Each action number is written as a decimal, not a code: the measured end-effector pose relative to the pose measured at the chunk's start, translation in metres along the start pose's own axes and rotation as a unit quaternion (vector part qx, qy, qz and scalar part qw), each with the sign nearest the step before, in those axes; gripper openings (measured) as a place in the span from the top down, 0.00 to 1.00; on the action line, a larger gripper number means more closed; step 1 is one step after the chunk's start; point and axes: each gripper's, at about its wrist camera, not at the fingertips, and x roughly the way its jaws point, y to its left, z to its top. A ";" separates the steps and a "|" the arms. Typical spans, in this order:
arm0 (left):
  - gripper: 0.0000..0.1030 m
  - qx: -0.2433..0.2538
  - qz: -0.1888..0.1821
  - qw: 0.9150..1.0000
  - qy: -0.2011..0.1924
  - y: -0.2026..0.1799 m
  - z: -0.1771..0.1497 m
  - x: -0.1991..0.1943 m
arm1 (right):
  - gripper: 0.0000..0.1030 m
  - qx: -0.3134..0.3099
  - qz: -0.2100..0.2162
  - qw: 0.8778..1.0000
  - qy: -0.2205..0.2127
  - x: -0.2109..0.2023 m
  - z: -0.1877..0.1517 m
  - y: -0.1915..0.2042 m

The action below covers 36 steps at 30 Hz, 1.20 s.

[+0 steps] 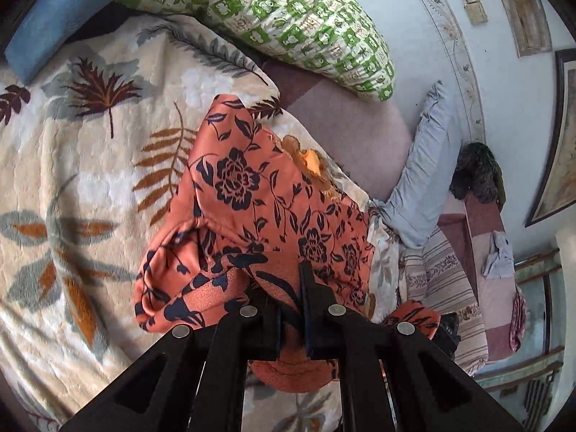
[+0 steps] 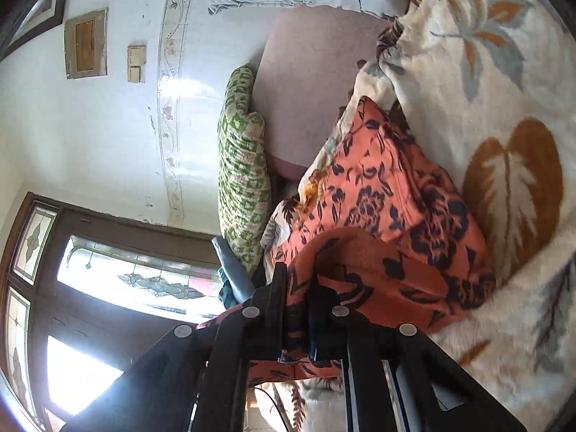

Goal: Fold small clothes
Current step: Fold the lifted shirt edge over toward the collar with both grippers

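Left tool (image 1: 291, 309) and right tool (image 2: 298, 309) — each clenched on an edge of the orange floral garment (image 1: 252, 194), cloth bunched between the jaws at 6 o'clock in both wrist views. The garment's body lies on the leaf-print blanket (image 1: 72, 165) of the bed, toward 12 o'clock. Advice: carry both corners level — keep the edge taut — toward the green-checked pillow (image 1: 288, 18) side before laying flat.

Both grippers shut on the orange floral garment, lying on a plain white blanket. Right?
Not quite. The blanket is cream with a leaf print, not plain white, as the left wrist view shows. The left gripper and right gripper are both shut on the orange floral garment.
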 end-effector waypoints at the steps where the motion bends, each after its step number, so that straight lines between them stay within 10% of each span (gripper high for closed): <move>1: 0.93 -0.004 0.006 1.000 -0.001 -0.002 0.013 0.009 | 0.92 -0.003 0.000 1.000 -0.005 0.009 0.013 0.002; 17: 0.91 -0.117 0.132 0.984 0.017 0.026 0.157 0.143 | 0.85 0.020 -0.107 0.993 -0.045 0.139 0.131 -0.022; 23: 0.89 -0.214 0.075 0.973 0.050 0.063 0.178 0.159 | 0.64 0.056 -0.130 0.984 -0.109 0.122 0.151 -0.038; 36: 0.53 -0.120 0.024 0.992 0.013 0.026 0.135 0.091 | 0.58 -0.022 -0.145 0.989 -0.031 0.092 0.080 -0.013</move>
